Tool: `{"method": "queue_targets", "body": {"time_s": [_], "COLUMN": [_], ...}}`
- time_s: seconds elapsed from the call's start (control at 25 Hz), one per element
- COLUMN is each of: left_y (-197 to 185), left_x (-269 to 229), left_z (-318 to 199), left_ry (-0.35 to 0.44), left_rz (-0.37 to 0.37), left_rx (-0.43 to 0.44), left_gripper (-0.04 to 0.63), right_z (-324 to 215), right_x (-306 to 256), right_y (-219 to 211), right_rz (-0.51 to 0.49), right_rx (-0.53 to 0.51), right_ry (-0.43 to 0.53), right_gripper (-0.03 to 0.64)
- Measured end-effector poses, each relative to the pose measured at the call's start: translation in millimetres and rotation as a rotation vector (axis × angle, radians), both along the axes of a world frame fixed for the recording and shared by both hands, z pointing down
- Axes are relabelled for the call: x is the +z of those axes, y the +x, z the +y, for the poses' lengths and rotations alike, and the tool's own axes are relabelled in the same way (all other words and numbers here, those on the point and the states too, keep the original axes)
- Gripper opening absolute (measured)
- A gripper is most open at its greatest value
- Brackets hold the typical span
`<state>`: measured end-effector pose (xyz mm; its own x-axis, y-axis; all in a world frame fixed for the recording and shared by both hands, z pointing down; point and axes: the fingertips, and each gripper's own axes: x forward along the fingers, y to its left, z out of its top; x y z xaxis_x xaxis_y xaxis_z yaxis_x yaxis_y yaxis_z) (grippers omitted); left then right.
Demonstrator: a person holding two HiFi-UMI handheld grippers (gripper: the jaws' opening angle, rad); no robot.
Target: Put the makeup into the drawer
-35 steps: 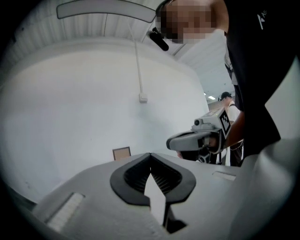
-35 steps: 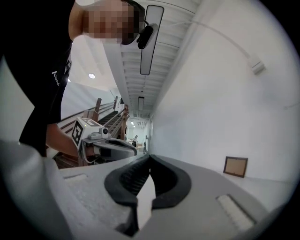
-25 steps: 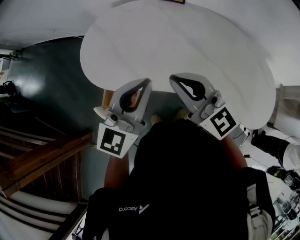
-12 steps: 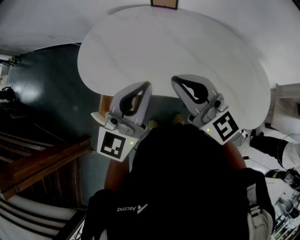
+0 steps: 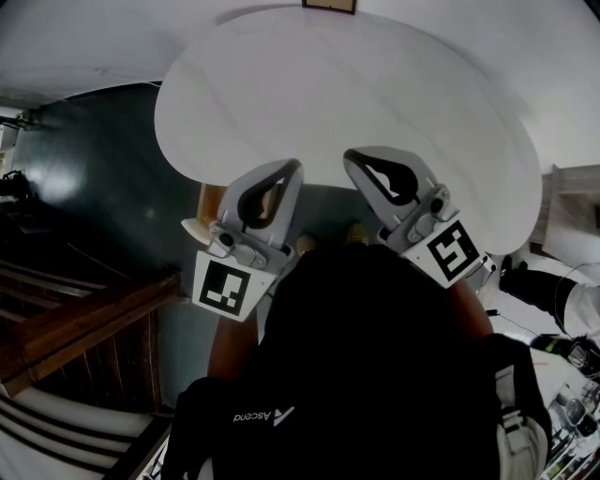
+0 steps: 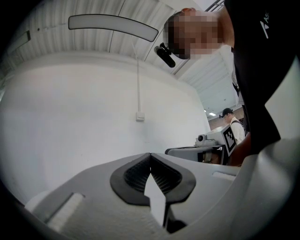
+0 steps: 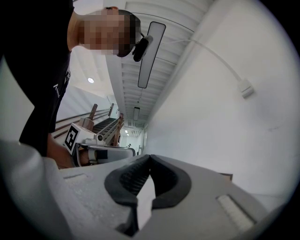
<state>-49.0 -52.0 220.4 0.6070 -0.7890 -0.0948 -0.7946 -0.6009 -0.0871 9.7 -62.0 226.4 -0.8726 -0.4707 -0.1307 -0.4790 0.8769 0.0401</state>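
At the near edge of the round white table (image 5: 347,84), my left gripper (image 5: 292,169) and right gripper (image 5: 354,158) are closed, holding nothing.

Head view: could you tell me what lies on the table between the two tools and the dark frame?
Nothing; the head view shows only bare white table up to the dark frame.

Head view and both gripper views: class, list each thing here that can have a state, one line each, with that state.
Left gripper: jaws together, nothing between them, held level.
Right gripper: jaws together, nothing between them, held close beside the left one.
White table: top bare wherever it shows.
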Motion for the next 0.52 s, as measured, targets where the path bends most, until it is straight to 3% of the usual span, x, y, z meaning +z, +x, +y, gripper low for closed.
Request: {"method": "queue_targets", "body": {"time_s": [0.52], "left_y": [2.4], "left_x": [1.4], "left_z": [1.7], "left_ry": [-0.004], "left_rz": [-0.002], "left_rx": [0.008], "left_gripper": [0.011], "right_z": [2.3], "right_x": [3.4], "right_y": [3.5], "right_rz": [-0.002], "right_rx": [0.006], "right_ry": [-0.004], "right_gripper": [0.003]}}
